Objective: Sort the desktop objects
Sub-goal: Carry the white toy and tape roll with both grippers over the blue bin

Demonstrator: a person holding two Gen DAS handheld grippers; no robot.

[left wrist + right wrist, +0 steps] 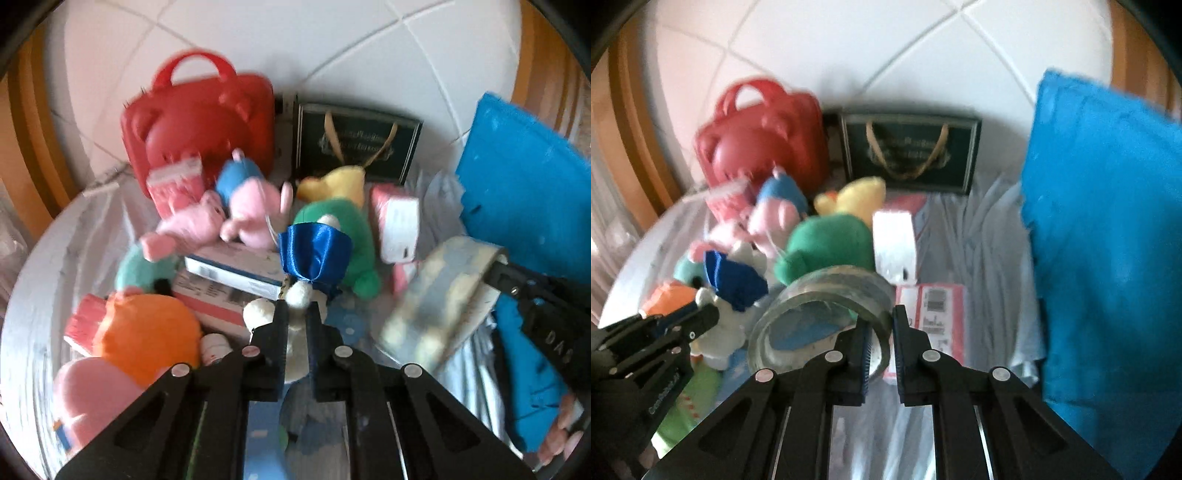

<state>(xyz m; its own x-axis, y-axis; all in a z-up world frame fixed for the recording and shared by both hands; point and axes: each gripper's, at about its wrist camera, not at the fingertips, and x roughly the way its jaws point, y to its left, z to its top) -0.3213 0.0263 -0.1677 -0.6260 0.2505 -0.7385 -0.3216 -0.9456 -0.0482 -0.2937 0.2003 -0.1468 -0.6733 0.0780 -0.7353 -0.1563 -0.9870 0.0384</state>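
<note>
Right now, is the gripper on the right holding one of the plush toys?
No, the right gripper is shut on the rim of a clear tape roll, not a plush toy.

My left gripper (pixel 298 321) covers most of the white plush toy (pixel 295 295) I hold. The gold words on the dark green gift bag (pixel 356 142) are too blurry to read. The blue cloth (pixel 1104 236) runs off the picture's right edge and hides what lies behind it.
</note>
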